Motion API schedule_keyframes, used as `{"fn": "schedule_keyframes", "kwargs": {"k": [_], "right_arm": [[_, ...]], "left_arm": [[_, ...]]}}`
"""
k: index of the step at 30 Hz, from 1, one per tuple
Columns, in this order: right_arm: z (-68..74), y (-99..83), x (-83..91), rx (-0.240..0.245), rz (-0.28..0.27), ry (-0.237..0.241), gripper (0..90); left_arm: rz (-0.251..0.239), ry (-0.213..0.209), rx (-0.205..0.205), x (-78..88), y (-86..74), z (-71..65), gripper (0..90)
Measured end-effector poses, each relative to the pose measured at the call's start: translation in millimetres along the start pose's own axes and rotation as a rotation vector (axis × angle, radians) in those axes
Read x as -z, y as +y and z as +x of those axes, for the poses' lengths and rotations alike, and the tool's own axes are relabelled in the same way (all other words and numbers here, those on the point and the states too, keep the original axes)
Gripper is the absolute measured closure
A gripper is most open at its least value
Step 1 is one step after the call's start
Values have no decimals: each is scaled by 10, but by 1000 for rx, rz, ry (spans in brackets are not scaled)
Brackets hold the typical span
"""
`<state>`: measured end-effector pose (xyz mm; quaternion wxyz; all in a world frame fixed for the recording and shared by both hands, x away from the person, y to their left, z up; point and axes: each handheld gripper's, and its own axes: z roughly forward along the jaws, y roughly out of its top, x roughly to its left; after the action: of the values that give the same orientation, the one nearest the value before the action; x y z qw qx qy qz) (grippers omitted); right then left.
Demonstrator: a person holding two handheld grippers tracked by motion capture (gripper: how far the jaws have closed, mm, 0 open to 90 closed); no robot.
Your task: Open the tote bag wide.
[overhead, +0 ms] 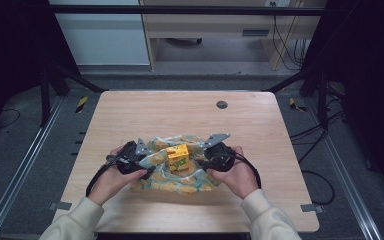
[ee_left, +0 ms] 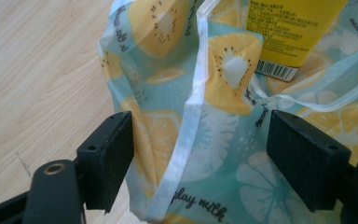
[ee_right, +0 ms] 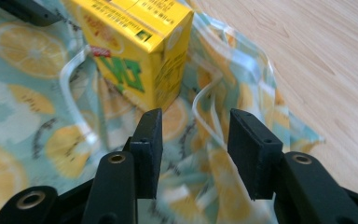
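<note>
A teal bag [overhead: 162,186] printed with lemon and kiwi slices lies crumpled on the wooden table [overhead: 180,115], near its front edge. A yellow drink carton [overhead: 177,157] stands on the bag's middle. My left gripper [overhead: 150,169] is at the bag's left side. In the left gripper view its jaws [ee_left: 200,158] stand wide, with a white-hemmed fold of the bag [ee_left: 186,121] between them and the carton [ee_left: 289,32] beyond. My right gripper [overhead: 201,162] is at the bag's right side. Its jaws [ee_right: 196,149] are open over loose fabric [ee_right: 214,107], just short of the carton [ee_right: 135,42].
A round grey grommet [overhead: 222,104] sits in the table's far half. Bare wood lies beyond and beside the bag. Black frame bars and floor cables [overhead: 310,135] flank the table, and a wooden desk [overhead: 205,25] stands behind it.
</note>
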<state>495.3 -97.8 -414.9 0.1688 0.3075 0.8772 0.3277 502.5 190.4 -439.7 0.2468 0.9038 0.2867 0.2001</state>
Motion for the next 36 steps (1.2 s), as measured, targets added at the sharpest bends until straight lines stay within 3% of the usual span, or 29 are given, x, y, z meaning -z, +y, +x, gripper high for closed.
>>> {"fn": "schedule_keyframes", "kwargs": {"k": [6, 10, 16, 18, 19, 20, 21, 22, 24, 28, 36], "right_arm": [[-98, 21, -221, 41, 46, 19, 543], [-146, -14, -299, 69, 67, 15, 518], [-214, -56, -370, 65, 100, 15, 528], [-206, -65, -398, 73, 123, 16, 585], [-194, -74, -420, 85, 156, 10, 689], [-194, -74, -420, 85, 156, 10, 689], [-189, -80, -426, 92, 174, 5, 772], [-189, -80, -426, 92, 174, 5, 772], [-187, -82, -417, 84, 183, 2, 857], [-199, -74, -369, 74, 173, -3, 900], [-239, 53, -135, 49, 56, -47, 900]], "left_arm": [[11, -3, -13, -42, 17, 17, 239], [24, -9, -21, -65, 14, 26, 331], [24, -9, -27, -71, 13, 34, 474], [22, -13, -33, -66, 17, 34, 541], [20, -11, -36, -58, 19, 34, 614], [13, -8, -40, -49, 18, 36, 614], [-2, -8, -42, -16, 21, 41, 688], [-2, -8, -42, -16, 21, 41, 723], [-20, -5, -43, 24, 24, 53, 755], [-67, 9, -26, 112, 42, 95, 830], [-147, 56, -11, 301, 118, 164, 861]]}}
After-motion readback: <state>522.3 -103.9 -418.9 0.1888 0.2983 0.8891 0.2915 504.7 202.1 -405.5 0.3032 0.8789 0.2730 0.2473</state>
